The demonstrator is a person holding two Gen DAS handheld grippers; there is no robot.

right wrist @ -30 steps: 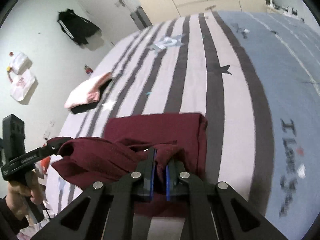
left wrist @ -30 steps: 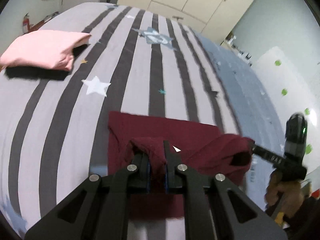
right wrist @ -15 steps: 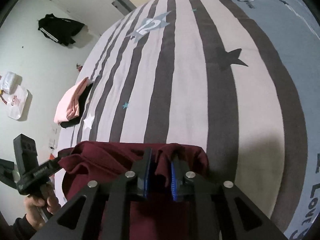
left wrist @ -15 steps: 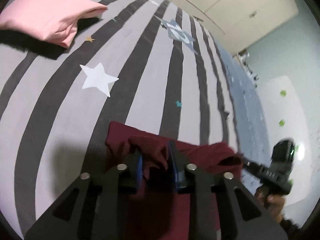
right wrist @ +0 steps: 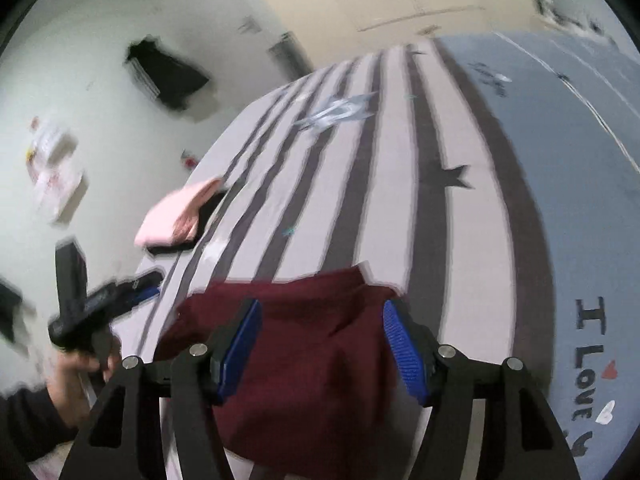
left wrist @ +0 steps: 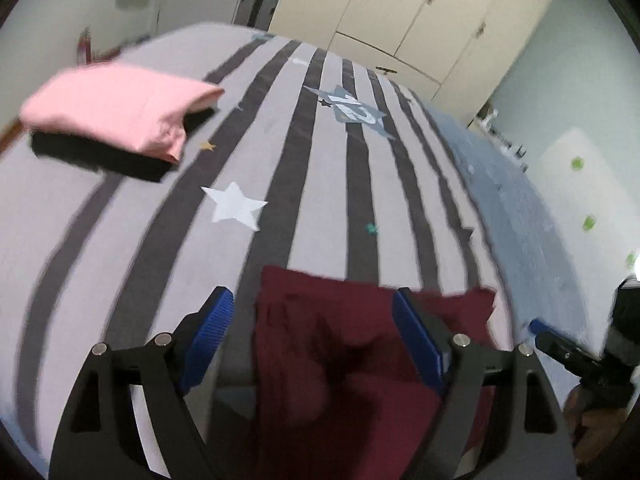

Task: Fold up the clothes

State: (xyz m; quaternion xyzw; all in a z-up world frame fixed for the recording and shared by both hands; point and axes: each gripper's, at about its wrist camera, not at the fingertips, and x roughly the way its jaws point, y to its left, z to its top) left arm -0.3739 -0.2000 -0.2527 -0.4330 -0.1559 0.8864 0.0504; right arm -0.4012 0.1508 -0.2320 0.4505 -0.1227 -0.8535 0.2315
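Observation:
A dark red garment [left wrist: 332, 360] lies folded on the striped bedcover [left wrist: 320, 184], near its front edge. My left gripper [left wrist: 310, 322] hangs over its left part with jaws opening wide; the blue pads [left wrist: 208, 332] press on nothing. In the right wrist view the same red garment [right wrist: 320, 344] lies under my right gripper [right wrist: 320, 332], whose jaws are also opening, pads [right wrist: 400, 344] clear of the cloth. The right gripper's tip [left wrist: 560, 344] shows at the far right of the left wrist view. The left gripper [right wrist: 120, 296], in a hand, shows at the left of the right wrist view.
A folded pink garment [left wrist: 116, 116] lies on a black one [left wrist: 100, 156] at the bed's far left. Cream wardrobes [left wrist: 400, 20] stand behind the bed. The blue part of the cover [right wrist: 580, 200] spreads to the right. A dark jacket [right wrist: 168, 76] hangs on the wall.
Both grippers were shut on bunched folds of the red garment; both have let go and opened wide. The cloth has dropped flat onto the bed, and both views tilted up.

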